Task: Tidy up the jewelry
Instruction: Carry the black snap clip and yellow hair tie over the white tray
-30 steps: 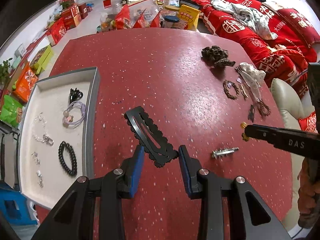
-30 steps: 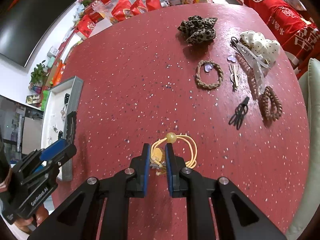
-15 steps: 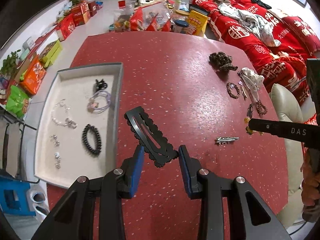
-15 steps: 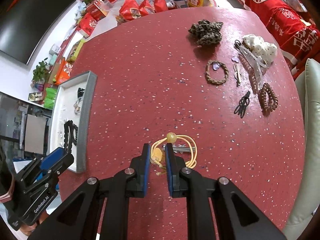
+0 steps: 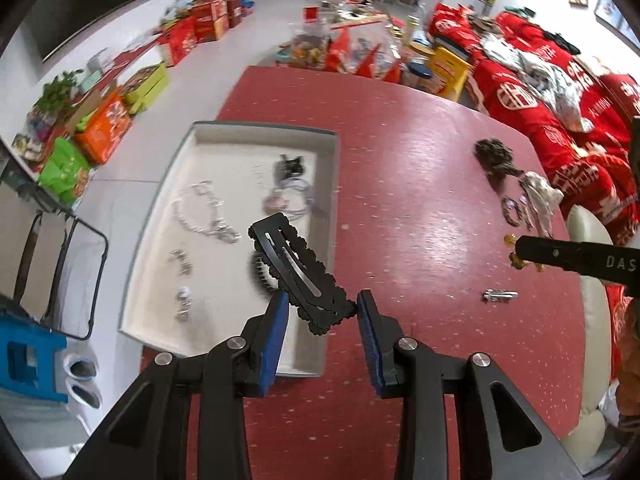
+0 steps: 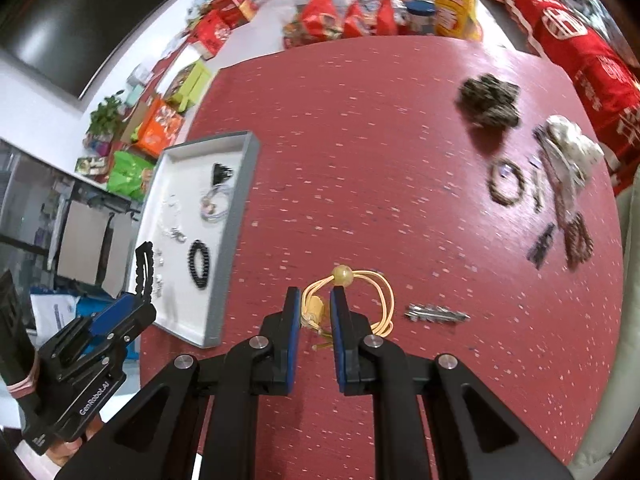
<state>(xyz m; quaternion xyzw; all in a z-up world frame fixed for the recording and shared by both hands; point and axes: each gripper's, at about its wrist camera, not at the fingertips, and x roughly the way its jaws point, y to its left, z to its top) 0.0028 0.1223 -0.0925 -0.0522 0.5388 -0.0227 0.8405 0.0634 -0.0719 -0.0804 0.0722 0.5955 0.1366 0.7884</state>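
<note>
My left gripper (image 5: 322, 312) is shut on a large black scalloped hair clip (image 5: 298, 270) and holds it above the near right part of the grey tray (image 5: 332, 184). The tray holds a black bead bracelet (image 6: 199, 264), a silver chain (image 5: 208, 216), a lilac hair tie (image 5: 296, 196) and small earrings. My right gripper (image 6: 316, 312) is shut on a yellow hair tie with a bead (image 6: 344, 276) and holds it above the red table (image 6: 360, 160). A silver clip (image 6: 436, 314) lies on the table just right of it.
At the table's right edge lie a leopard scrunchie (image 6: 488, 104), a brown braided tie (image 6: 506, 184), a white scrunchie (image 6: 572, 148), a black clip (image 6: 542, 246) and a brown coil tie (image 6: 578, 240). Snack bags (image 6: 340, 16) stand beyond the far edge. A red sofa (image 5: 560, 92) is at the right.
My left gripper has carried the black hair clip left, from over the table to over the tray. My right gripper has lifted the yellow hair tie and moved left toward the tray.
</note>
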